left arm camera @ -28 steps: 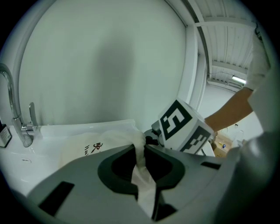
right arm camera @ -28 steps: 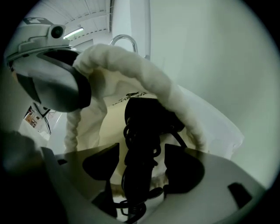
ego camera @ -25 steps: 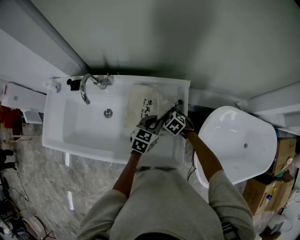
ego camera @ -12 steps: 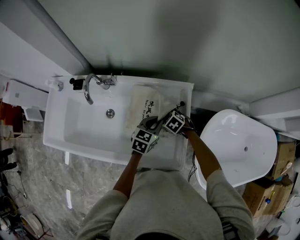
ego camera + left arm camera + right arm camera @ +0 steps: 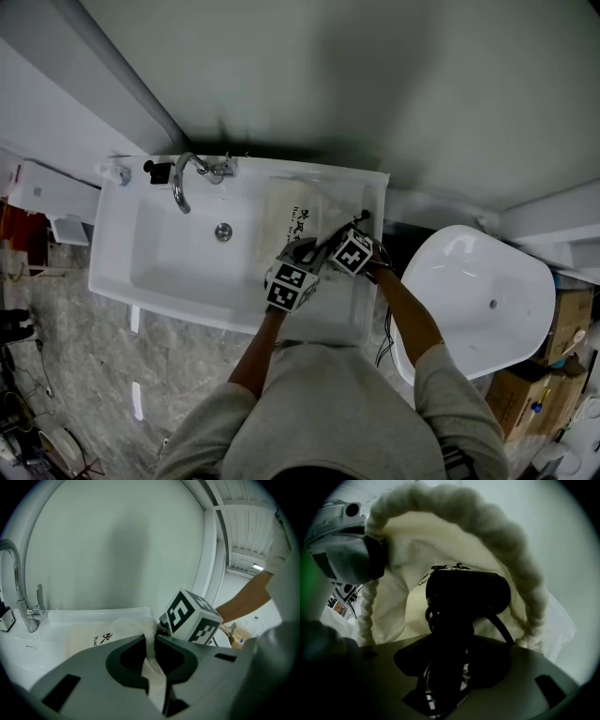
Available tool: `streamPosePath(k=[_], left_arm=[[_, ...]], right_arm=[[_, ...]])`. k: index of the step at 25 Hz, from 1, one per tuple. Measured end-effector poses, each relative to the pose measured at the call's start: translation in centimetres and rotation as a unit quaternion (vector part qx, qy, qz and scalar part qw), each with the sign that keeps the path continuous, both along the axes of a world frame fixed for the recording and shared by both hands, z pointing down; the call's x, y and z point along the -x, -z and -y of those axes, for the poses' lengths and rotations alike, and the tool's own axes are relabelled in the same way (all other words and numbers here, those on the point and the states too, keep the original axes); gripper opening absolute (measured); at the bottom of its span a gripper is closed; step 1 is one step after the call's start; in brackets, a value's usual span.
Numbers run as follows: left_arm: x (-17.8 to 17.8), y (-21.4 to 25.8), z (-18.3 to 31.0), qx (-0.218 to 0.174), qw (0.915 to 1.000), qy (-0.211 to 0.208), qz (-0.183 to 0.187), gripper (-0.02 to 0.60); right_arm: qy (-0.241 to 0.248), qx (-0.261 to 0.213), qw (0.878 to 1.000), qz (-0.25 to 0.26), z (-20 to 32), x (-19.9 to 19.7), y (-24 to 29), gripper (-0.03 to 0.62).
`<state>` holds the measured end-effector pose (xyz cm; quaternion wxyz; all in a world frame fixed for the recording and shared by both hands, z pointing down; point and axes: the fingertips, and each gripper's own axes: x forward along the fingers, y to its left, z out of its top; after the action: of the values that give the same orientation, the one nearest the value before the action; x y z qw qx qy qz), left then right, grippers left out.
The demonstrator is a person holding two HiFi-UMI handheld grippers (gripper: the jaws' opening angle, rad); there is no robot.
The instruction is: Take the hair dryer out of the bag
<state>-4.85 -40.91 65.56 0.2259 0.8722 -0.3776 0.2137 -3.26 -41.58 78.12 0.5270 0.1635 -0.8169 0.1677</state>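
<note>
While bag [image 5: 289, 214] lies in right part of sink [image 5: 159, 267], its cloth edge is pinched between closed jaws of left gripper [image 5: 151, 654]. Black hair dryer [image 5: 461, 597], cord [image 5: 505, 631] wound round grip, is seen inside bag mouth, under rope handle [image 5: 487, 522]. Jaws of right gripper [image 5: 449, 670], just closed further, are pressed on dryer's grip.
</note>
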Motion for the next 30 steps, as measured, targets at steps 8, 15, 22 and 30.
streamPosePath(k=[8,15,22,30], left_arm=[[0.3,-0.4,0.3,0.0,0.9999,0.004,0.012,0.043],[-0.2,-0.5,0.2,-0.003,0.9999,0.005,0.014,0.043],[0.0,0.0,0.4,-0.011,0.9998,0.01,0.017,0.043],[0.2,-0.2,0.4,-0.011,0.9997,0.018,0.011,0.043]], right_arm=[[0.007,-0.007,1.0,-0.001,-1.1,-2.0,0.9,0.219],[-0.001,-0.016,1.0,0.017,-2.4,-3.8,2.5,0.219],[-0.008,-0.024,0.999,0.024,-4.0,-5.7,3.5,0.219],[-0.031,-0.033,0.997,0.055,-6.4,-7.0,4.5,0.221]])
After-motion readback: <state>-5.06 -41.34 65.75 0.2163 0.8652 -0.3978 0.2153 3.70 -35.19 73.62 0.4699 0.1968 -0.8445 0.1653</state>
